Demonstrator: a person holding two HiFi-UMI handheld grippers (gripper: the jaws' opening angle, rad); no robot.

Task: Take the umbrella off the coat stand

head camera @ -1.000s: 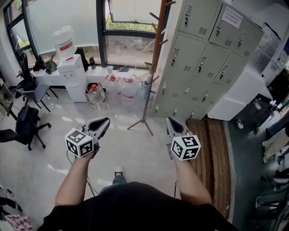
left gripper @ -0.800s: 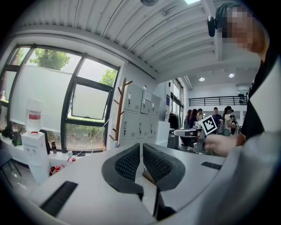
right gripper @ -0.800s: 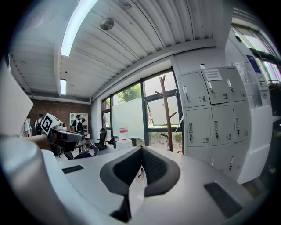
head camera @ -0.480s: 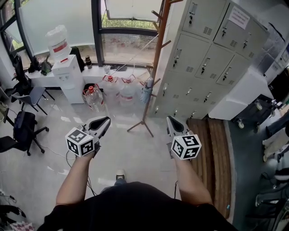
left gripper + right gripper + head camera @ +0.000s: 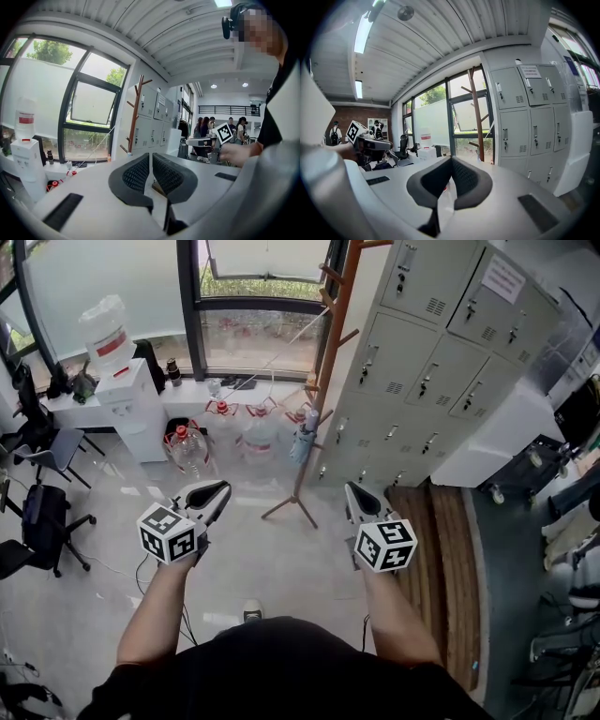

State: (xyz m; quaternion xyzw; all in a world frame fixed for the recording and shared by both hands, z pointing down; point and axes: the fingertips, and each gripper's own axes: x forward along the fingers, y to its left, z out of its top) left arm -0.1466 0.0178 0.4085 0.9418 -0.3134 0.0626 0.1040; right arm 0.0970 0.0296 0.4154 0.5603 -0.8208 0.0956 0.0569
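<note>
- Jaws of left gripper (image 5: 221,489) and right gripper (image 5: 351,489) were clenched, empty.
- Umbrella (image 5: 301,440) hung on coat stand (image 5: 329,352), well ahead of the 2 grippers.

wooden coat stand (image 5: 328,362), matt metal lockers (image 5: 422,381), glossy floor (image 5: 281,559)

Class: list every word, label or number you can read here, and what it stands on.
Paper notice on the locker door: print too small to read.
Red label on the water bottle: too blurred to read.
Cubes on the left gripper and right gripper: square patterns, no words.
Nothing legible.
</note>
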